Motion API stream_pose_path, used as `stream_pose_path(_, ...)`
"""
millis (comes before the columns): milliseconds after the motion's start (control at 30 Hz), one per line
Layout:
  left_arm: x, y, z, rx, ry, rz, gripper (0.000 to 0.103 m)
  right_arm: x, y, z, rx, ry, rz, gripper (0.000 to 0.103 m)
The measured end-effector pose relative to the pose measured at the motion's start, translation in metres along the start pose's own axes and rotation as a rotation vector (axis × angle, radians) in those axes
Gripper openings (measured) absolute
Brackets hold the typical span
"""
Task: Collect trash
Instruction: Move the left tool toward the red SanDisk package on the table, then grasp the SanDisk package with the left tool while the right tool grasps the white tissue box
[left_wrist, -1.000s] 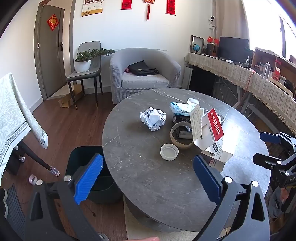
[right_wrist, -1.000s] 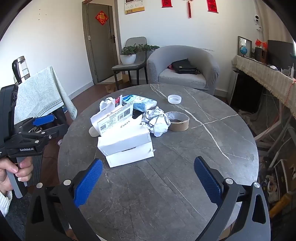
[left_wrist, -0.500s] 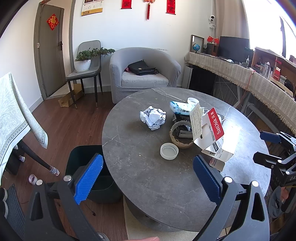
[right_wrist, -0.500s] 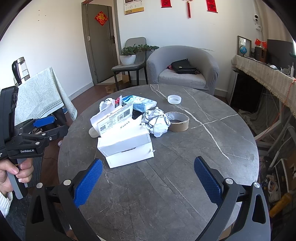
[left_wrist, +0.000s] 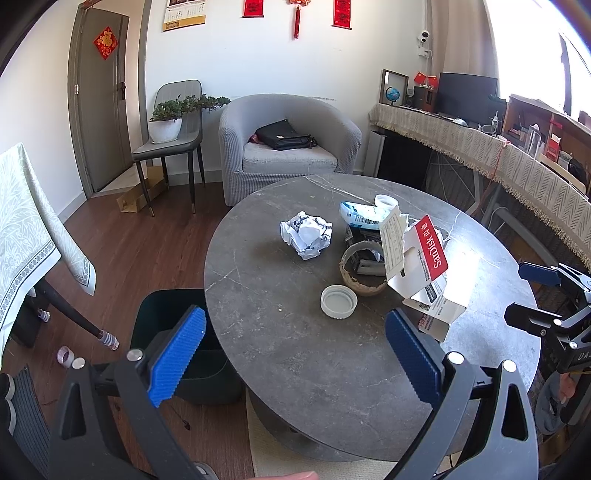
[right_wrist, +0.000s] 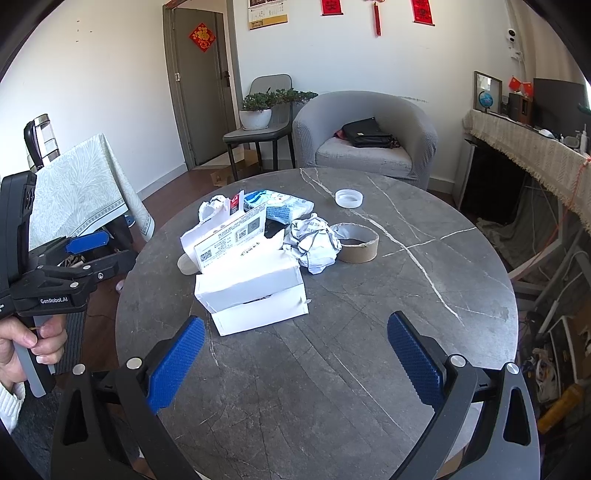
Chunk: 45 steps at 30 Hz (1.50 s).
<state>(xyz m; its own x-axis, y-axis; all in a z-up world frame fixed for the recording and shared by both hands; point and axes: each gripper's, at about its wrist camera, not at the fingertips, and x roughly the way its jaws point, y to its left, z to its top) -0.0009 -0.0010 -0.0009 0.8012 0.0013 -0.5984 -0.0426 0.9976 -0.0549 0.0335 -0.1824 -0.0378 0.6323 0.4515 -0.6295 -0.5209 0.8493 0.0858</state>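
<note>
Trash lies on a round grey stone table: a crumpled paper ball, a white jar lid, a cardboard tape ring, a torn white SanDisk box and a blue-white wrapper. A dark bin stands on the floor by the table's left edge. My left gripper is open and empty above the table's near edge. My right gripper is open and empty, in front of the white box, paper ball, tape ring and lid.
A grey armchair with a black bag, a chair with a potted plant and a cloth-covered table stand beyond. A long shelf with a fringed cloth runs along the right.
</note>
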Motion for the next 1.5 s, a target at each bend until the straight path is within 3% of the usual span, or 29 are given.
stream_pose_path(267, -0.002, 0.000, 0.002, 0.011, -0.013, -0.011, 0.099, 0.000, 0.000, 0.000, 0.004, -0.001, 0.002, 0.100)
stream_pose_path(433, -0.010, -0.010, 0.005, 0.064, -0.062, -0.010, 0.098, 0.004, 0.001, 0.002, 0.017, 0.009, 0.024, 0.100)
stream_pose_path(633, -0.002, -0.023, 0.015, 0.063, -0.072, -0.132, 0.098, 0.015, 0.013, 0.001, -0.031, 0.042, 0.058, 0.100)
stream_pose_path(667, -0.003, -0.025, 0.016, 0.051, -0.110, -0.139, 0.098, 0.017, 0.014, 0.000, -0.038, 0.047, 0.060, 0.100)
stream_pose_path(700, 0.000, -0.025, 0.017, 0.041, -0.085, -0.144, 0.097, 0.019, 0.014, 0.000, -0.041, 0.052, 0.063, 0.100)
stream_pose_path(767, 0.001, -0.026, 0.022, -0.005, -0.114, -0.193, 0.097, 0.023, 0.012, 0.000, -0.039, 0.056, 0.074, 0.100)
stream_pose_path(833, 0.007, -0.028, 0.026, -0.025, -0.102, -0.218, 0.096, 0.027, 0.011, 0.000, -0.042, 0.063, 0.082, 0.100)
stream_pose_path(900, 0.012, -0.032, 0.030, -0.021, -0.084, -0.239, 0.086, 0.030, 0.010, 0.001, -0.054, 0.069, 0.087, 0.100)
stream_pose_path(1200, 0.039, -0.060, 0.036, 0.046, -0.001, -0.265, 0.084, 0.040, -0.003, 0.001, -0.054, 0.096, 0.146, 0.100)
stream_pose_path(1500, 0.072, -0.037, 0.038, -0.118, 0.129, -0.319, 0.075, 0.053, -0.004, 0.001, -0.045, 0.116, 0.181, 0.100)
